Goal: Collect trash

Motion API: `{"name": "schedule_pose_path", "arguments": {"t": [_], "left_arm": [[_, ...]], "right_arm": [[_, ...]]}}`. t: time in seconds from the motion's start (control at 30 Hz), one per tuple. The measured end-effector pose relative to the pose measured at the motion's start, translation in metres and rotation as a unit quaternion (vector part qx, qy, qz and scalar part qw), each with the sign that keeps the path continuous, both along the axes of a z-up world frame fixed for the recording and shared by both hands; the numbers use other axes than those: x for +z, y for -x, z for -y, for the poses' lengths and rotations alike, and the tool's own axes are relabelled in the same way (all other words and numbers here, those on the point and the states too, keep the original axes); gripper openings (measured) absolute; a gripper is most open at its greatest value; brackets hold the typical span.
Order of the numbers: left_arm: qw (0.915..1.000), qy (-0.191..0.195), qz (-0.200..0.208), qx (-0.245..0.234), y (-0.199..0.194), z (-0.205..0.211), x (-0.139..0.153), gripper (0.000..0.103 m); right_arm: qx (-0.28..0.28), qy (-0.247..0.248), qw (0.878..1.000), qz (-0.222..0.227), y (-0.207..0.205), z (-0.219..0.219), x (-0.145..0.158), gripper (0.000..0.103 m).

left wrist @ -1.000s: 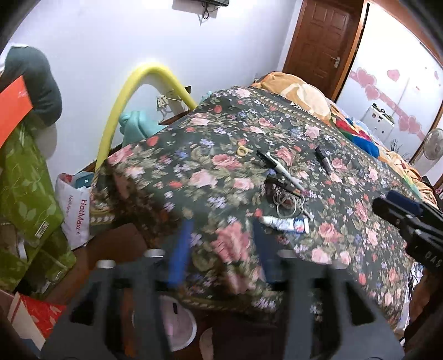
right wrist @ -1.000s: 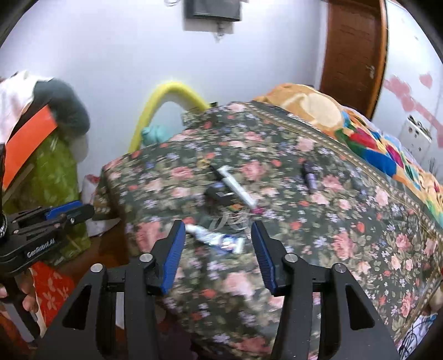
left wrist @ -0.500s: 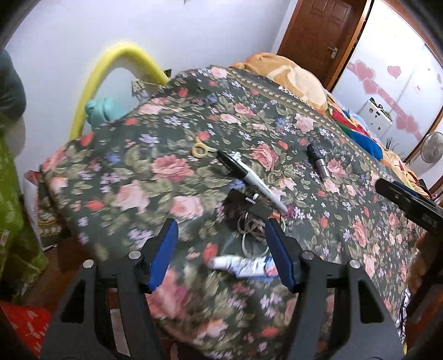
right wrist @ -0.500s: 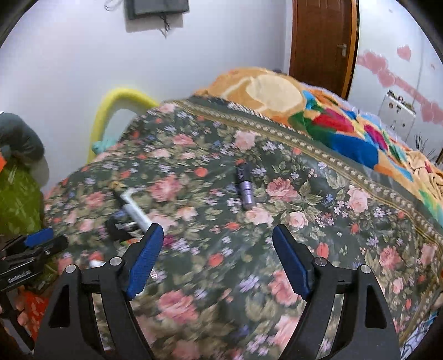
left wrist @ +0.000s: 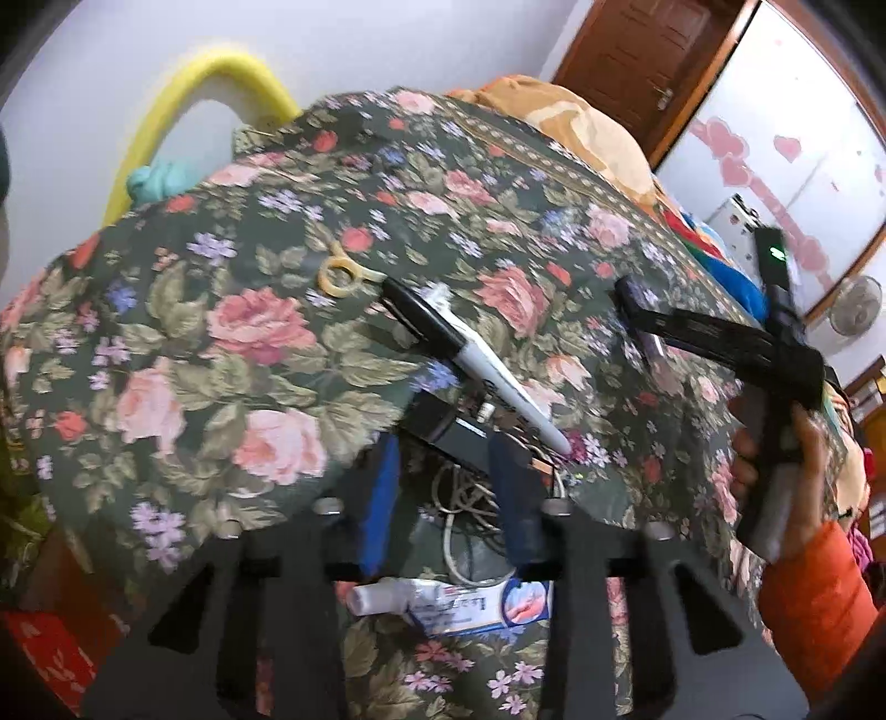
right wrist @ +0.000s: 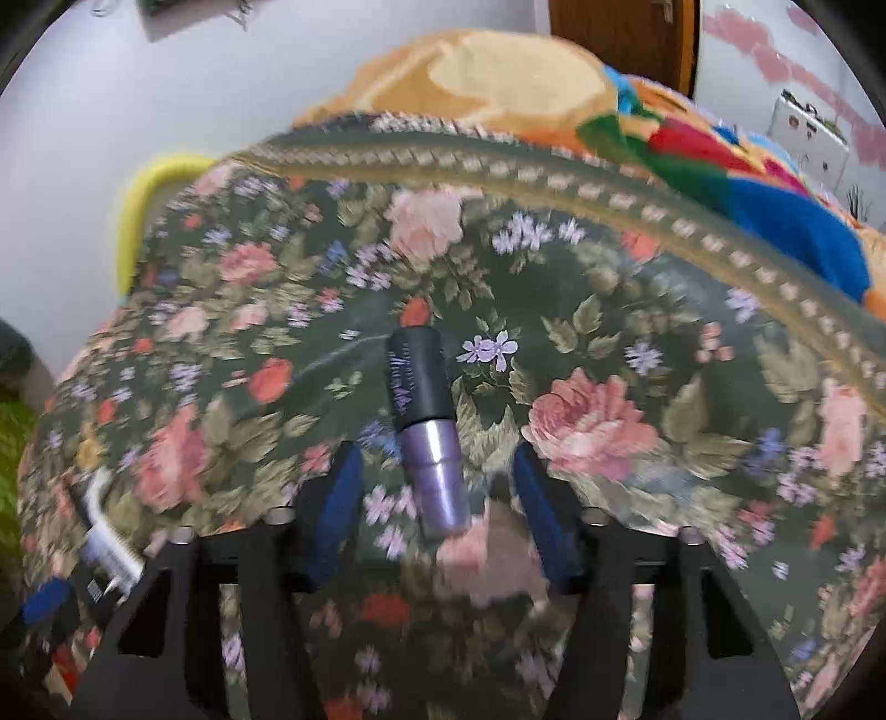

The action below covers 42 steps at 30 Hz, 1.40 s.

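Between the wide-apart right tongs (right wrist: 437,515), tube (right wrist: 423,429) lying lengthwise toward 12 o'clock; left tongs (left wrist: 446,498) likewise apart, over cord (left wrist: 459,498).

Home bedroom. Bed covered with dark floral bedspread (left wrist: 221,332), orange patterned blanket (right wrist: 498,72) and bright multicolour quilt (right wrist: 747,166) piled at far end. Brown wooden door (left wrist: 642,50) in corner, white wardrobe panel with pink heart stickers (left wrist: 775,149) beside it, standing fan (left wrist: 855,304) at right edge. Plain white wall (left wrist: 138,50), yellow foam tube (left wrist: 188,88) arched against it. Small household clutter on the bedspread: marker pen (left wrist: 470,354), ointment tube (left wrist: 448,601), tangled cord (left wrist: 465,498), lipstick-like tube (right wrist: 426,426). Lived-in, domestic, not a workplace.
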<state>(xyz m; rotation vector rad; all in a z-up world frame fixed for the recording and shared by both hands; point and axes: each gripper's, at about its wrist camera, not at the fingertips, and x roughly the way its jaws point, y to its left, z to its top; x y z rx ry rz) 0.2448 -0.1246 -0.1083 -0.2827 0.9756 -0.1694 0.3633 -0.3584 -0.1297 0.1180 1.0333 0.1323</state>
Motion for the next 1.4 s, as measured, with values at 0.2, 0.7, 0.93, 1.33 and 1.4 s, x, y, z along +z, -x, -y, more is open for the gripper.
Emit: {"name": "schedule_pose_path", "arguments": {"t": [0.2,0.7,0.93,1.33,1.4], "left_arm": [[0.9995,0.025,-0.016,-0.005,-0.008,0.005,-0.009,0.027],[1.0,-0.008,0.005,0.004,-0.001,0.017,0.006,0.011],[0.9991,-0.014,0.037,-0.015,0.026,0.014,0.053,0.01],[0.9968,-0.041,0.068,-0.008,0.094,-0.026,0.103,0.01],[0.9968,-0.044,0.067,0.0,0.106,-0.037,0.105,0.01]], "right_arm": [[0.011,-0.013,1.0,0.01,0.012,-0.008,0.001,0.022],[0.066,-0.004,0.997,0.041,0.109,-0.036,0.045,0.022],[0.072,-0.016,0.996,0.054,0.136,-0.048,0.077,0.022],[0.126,-0.013,0.986,0.105,0.212,-0.113,0.136,0.022],[0.137,-0.013,0.985,0.108,0.222,-0.126,0.141,0.022]]}}
